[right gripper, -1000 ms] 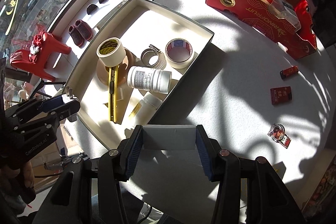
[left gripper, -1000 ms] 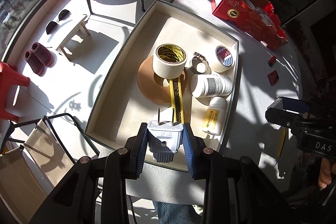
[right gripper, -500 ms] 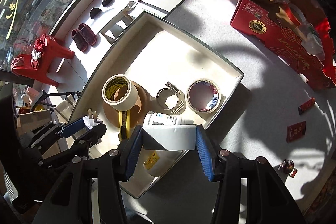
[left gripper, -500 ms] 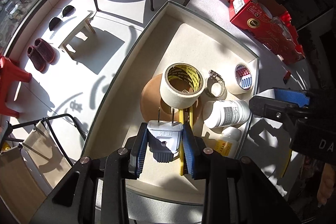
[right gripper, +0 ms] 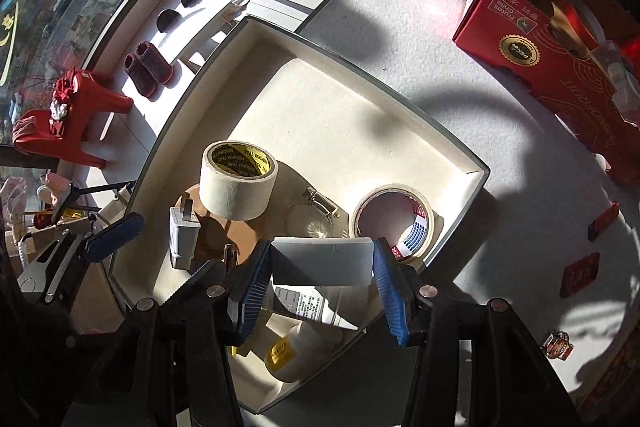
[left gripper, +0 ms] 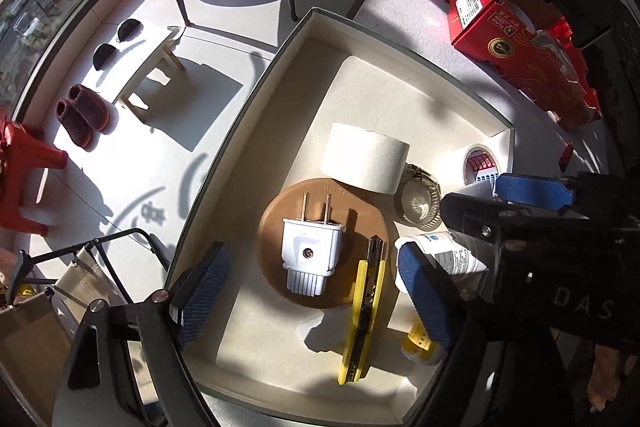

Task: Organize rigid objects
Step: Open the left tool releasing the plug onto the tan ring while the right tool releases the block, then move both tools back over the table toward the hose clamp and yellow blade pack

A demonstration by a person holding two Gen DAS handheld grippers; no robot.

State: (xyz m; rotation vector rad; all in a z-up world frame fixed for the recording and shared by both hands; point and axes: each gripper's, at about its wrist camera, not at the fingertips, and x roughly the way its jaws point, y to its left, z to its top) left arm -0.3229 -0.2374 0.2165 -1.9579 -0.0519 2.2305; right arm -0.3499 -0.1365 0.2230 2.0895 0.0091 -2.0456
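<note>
White cardboard forms the shallow tray that sits on the grey table, and most of the task's things lie inside it. The left gripper has its two blue pads wide apart, and nothing is between them. The white plug lies flat on a round brown disc in the tray, with its two metal pins pointing away from the gripper. It does not touch either pad.

Beside the disc, on its right, a yellow utility knife lies along the tray floor, with its tip resting on the edge of the disc. A cream roll of tape stands at the far edge of the disc. Next to it is a metal hose clamp, and further right a second tape roll with red and blue print inside it. A white bottle lies on its side near the right wall, and a smaller bottle with a yellow label lies closer to the near corner.

The right gripper is clamped on a flat white block, which it holds above the bottles, over the tray. A red carton stands on the table beyond the tray, well apart from it.
</note>
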